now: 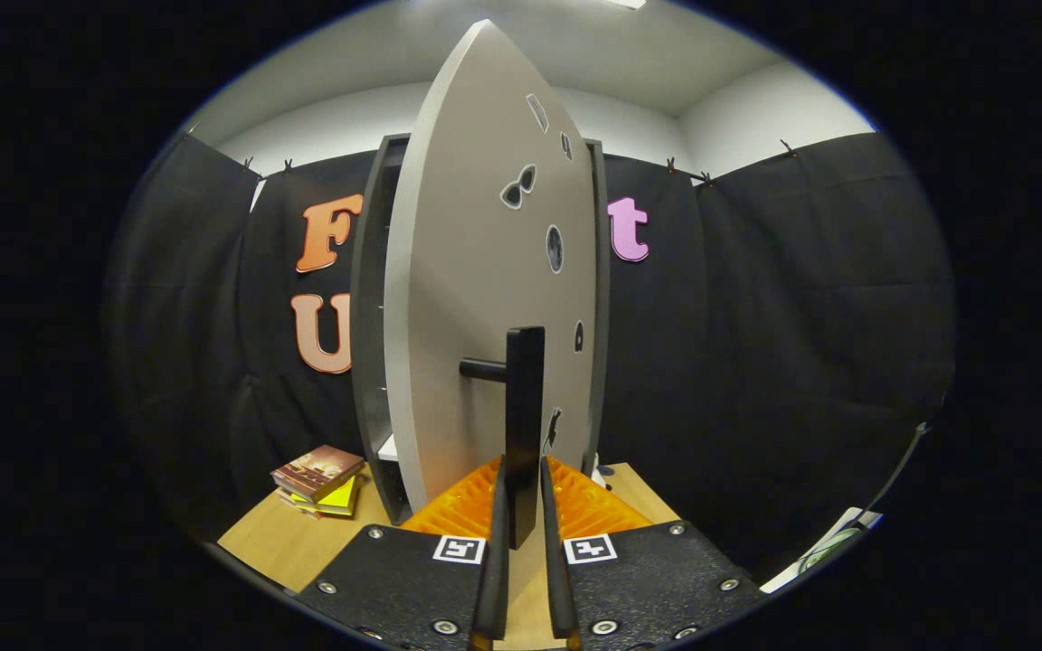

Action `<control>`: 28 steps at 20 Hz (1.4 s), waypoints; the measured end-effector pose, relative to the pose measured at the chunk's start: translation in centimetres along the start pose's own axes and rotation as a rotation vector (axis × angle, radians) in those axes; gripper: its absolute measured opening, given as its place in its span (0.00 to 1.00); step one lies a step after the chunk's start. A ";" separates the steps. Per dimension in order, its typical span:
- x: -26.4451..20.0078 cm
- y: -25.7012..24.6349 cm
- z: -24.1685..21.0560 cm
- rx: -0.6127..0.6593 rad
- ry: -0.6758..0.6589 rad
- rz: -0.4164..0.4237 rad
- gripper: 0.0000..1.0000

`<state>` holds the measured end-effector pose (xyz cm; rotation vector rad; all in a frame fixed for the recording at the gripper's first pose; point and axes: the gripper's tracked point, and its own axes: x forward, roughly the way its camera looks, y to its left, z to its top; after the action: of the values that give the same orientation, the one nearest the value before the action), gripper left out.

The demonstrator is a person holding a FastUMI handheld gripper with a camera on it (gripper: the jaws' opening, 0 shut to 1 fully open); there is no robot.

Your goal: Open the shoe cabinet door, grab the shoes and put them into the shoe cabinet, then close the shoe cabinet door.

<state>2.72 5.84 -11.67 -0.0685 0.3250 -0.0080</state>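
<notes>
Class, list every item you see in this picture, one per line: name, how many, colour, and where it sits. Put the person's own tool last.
shoe cabinet: one, dark frame, standing on the table beyond the door.
cabinet door: one, grey with small stickers, swung partly open, edge toward the camera.
door handle: one, black bar, upright between the fingers.
books: small stack, brown and yellow covers, beside the cabinet.
table: one, light wood.
tongs: one, fingers closed around the handle.
</notes>
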 end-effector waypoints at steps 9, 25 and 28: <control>-1.2 -9.1 -1.5 0.111 0.029 -0.150 0.14; -4.3 -4.0 -8.1 0.136 0.171 -0.115 0.52; -3.1 1.4 -11.2 0.109 0.232 0.009 0.75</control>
<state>-3.80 6.58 -21.36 0.0420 0.5564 -0.0251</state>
